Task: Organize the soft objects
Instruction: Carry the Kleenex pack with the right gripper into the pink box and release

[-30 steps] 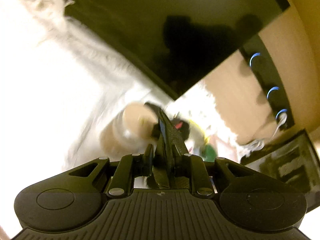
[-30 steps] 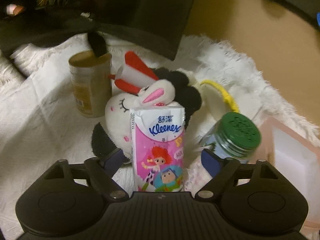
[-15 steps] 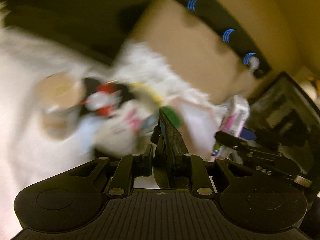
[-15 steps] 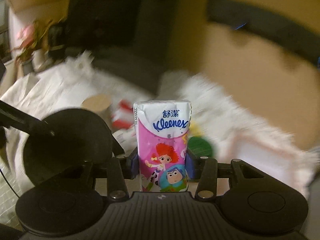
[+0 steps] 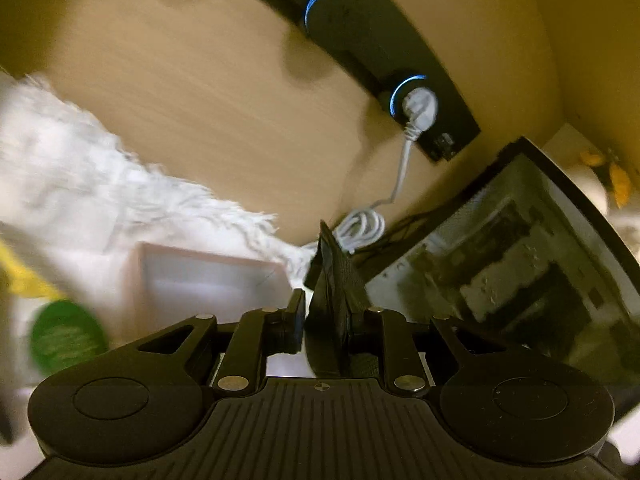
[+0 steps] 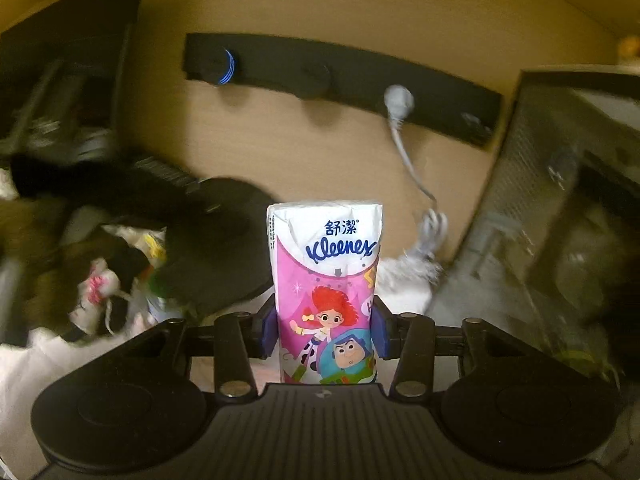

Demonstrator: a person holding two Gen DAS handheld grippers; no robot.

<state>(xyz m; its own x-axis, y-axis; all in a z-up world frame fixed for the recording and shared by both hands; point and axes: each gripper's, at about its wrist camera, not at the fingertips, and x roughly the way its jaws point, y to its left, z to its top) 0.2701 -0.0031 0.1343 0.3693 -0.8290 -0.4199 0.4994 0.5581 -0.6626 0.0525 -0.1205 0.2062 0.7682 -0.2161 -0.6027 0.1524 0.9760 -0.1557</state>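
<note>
The tissue pack (image 6: 325,292) now stands upright, pinched between the closed-in pads of the right gripper (image 6: 325,330). A second ago it sat on the white rug among the clutter with the jaws wide around it; they have just closed on it and it is carried clear. One soft thing is likely bound for the pink box (image 5: 208,276), seen in the left view at ten o'clock of the left gripper (image 5: 326,280), whose jaws are pressed together on nothing. The pack reads "Kleenex" under two Chinese characters, with cartoon figures below. The plush toy (image 6: 100,292) lies at nine o'clock of the pack.
</note>
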